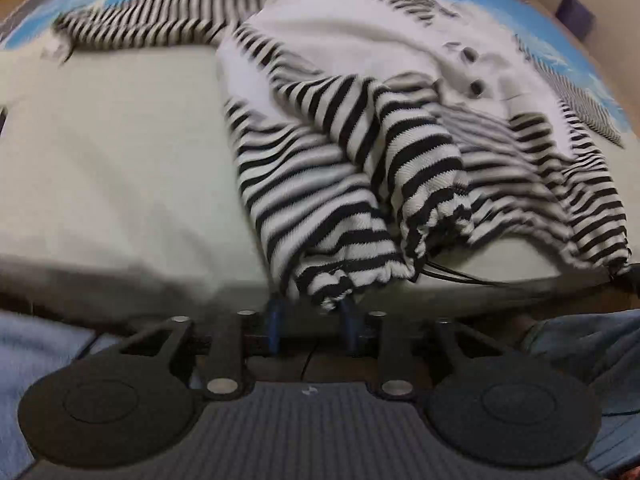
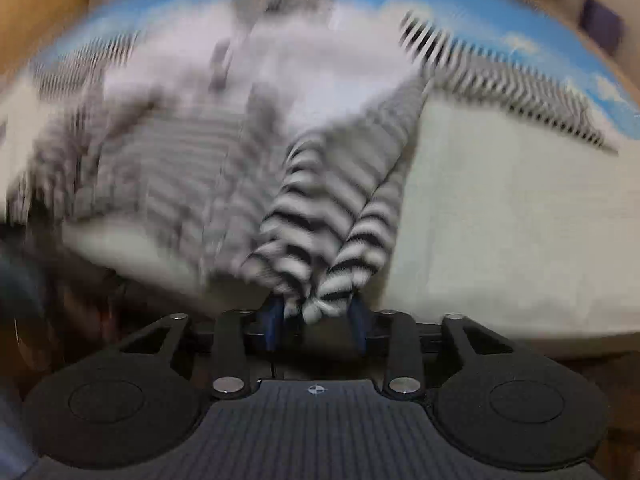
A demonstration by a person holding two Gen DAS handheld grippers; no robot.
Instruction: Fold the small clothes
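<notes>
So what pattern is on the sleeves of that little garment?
Black and white stripes on the sleeves; the body is plain white. Sharpest in the left wrist view.

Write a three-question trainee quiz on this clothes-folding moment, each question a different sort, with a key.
1. True or false: the left gripper has the hem of the striped garment between its fingers.
2. Multiple choice: the garment lies on A) a wooden floor, B) a pale cloth-covered surface, C) a metal tray.
3. Fill in: the buttons sit on the garment's plain ____ panel.

Key
1. True; the right gripper has striped fabric between its fingers too.
2. B
3. white
</notes>
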